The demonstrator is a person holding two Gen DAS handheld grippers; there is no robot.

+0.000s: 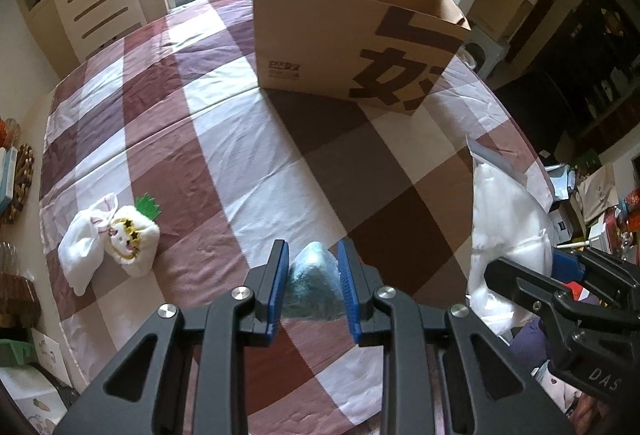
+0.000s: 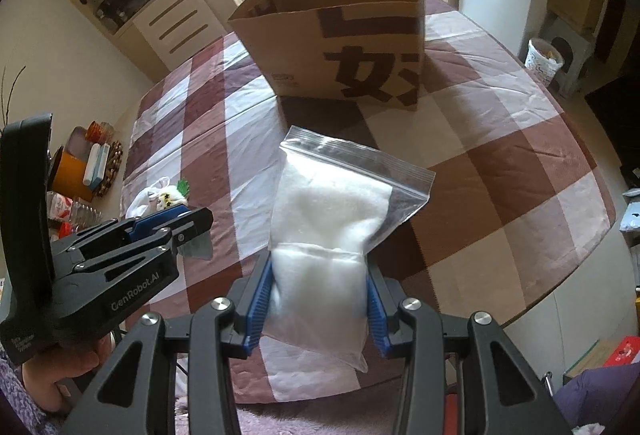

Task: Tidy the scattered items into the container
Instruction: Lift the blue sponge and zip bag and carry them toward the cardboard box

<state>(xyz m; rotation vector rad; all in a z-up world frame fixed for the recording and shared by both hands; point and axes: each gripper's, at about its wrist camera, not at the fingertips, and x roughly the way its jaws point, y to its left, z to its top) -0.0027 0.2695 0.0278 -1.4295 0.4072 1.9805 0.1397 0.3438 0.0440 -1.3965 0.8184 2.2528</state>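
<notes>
Scanning from nine o'clock, I see white plush toys [image 1: 110,237] lying loose on the checked tablecloth [image 1: 224,139], well apart from everything else. My left gripper [image 1: 313,269] is clamped on a small green-grey wrapped item [image 1: 314,285]. At twelve o'clock stands the open cardboard box [image 1: 352,35], nothing blocking it. My right gripper [image 2: 319,289] squeezes a clear zip bag of white stuffing [image 2: 332,219].
</notes>
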